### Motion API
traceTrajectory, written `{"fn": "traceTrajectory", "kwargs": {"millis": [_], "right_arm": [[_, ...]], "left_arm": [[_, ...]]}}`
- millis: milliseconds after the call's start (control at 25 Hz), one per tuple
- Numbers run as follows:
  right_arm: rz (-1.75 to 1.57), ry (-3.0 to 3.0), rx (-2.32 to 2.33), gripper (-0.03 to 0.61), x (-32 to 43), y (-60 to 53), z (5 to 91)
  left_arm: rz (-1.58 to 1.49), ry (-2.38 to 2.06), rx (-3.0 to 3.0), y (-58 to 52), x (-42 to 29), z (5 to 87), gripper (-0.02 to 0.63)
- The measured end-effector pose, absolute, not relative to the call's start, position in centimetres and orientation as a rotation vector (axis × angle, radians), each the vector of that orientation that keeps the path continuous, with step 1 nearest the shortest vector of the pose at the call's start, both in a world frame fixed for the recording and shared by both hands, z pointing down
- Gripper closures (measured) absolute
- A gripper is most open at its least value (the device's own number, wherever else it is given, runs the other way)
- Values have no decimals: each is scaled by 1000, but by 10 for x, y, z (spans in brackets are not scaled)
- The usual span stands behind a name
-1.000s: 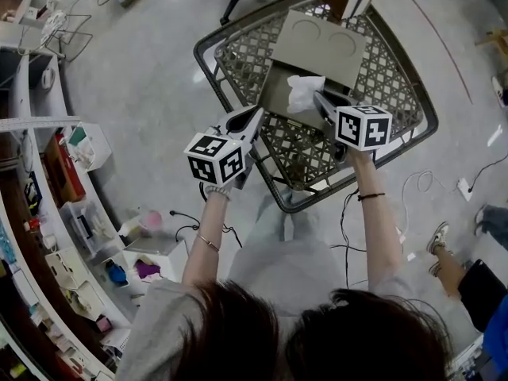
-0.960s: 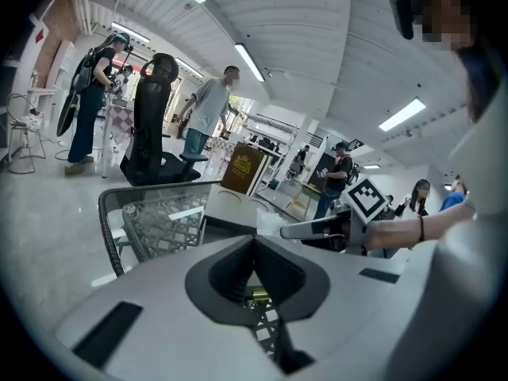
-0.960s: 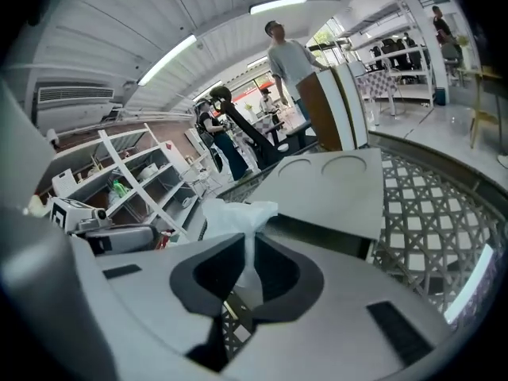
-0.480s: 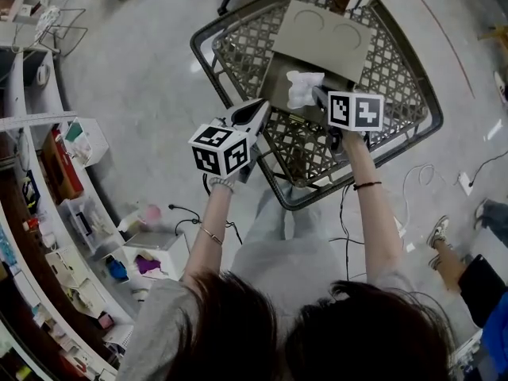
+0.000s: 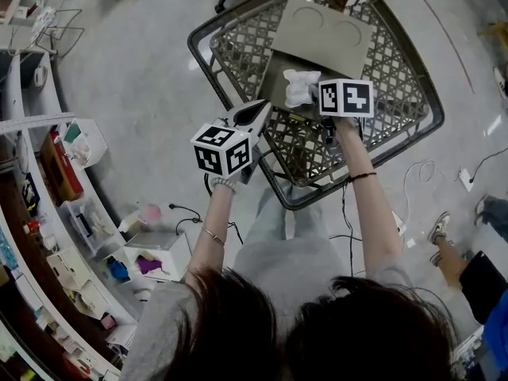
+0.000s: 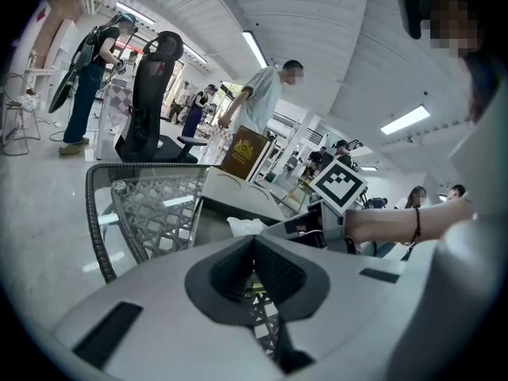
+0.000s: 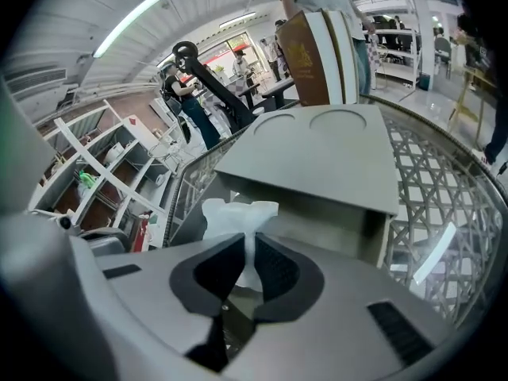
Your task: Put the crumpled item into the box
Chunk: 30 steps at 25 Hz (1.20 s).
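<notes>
A crumpled white tissue (image 5: 300, 87) hangs over the open grey cardboard box (image 5: 324, 34) on the lattice-top table (image 5: 397, 94). My right gripper (image 5: 316, 95) is shut on the tissue (image 7: 238, 217), which sticks up between the dark pads (image 7: 274, 264) just in front of the box's opening (image 7: 317, 217). The box's lid (image 7: 317, 153) stands raised behind it. My left gripper (image 5: 258, 113) hovers at the table's near left edge, its jaws (image 6: 254, 248) shut with nothing between them. From the left gripper view the tissue (image 6: 246, 226) shows beside the right gripper's marker cube (image 6: 339, 185).
A brown book-like case (image 7: 305, 50) stands at the table's far edge behind the box. An office chair (image 6: 155, 94) and standing people are beyond the table. Shelves with clutter (image 5: 48, 173) line the left. Cables (image 5: 421, 181) lie on the floor at right.
My right gripper has carried the tissue forward and a little left, nearer over the box. The left gripper has hardly moved.
</notes>
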State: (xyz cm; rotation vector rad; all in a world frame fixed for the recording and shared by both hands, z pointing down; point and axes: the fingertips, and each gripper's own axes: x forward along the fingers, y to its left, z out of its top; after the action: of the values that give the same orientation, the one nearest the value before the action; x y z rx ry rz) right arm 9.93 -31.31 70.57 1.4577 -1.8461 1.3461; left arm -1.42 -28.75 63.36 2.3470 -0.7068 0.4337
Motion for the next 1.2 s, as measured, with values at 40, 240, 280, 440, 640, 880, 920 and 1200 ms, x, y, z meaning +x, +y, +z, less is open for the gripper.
{"fn": "traceTrajectory", "kwargs": {"millis": [40,240,280,440,640,880,920,1200], "right_arm": [[1351,-1832,1453,523,99,-313,709],[1357,-1777,1443,523,99,-310,720],[1362,-1774,1446,523,100,-310,720],[1363,-1755,1450,522,100,-311,720],[1359,-1739,1461,518,101,-311,720],[1379,-1715,1484,460,104,-310,723],[1382,-1714,1489,457,104,-310,722],[1393,-1764,1536,434,105,-312,703]], "left_arm": [[435,-704,2345,-287,-14,635,597],[441,-693,2341,-284,-13,637,597],[443,-691,2341,-283,-13,637,597],[443,-689,2335,-280,-13,638,597],[441,-687,2329,-278,-12,638,597],[437,-690,2325,-276,-13,638,597],[437,-690,2325,-275,-13,637,597],[413,-697,2331,-273,-14,626,597]]}}
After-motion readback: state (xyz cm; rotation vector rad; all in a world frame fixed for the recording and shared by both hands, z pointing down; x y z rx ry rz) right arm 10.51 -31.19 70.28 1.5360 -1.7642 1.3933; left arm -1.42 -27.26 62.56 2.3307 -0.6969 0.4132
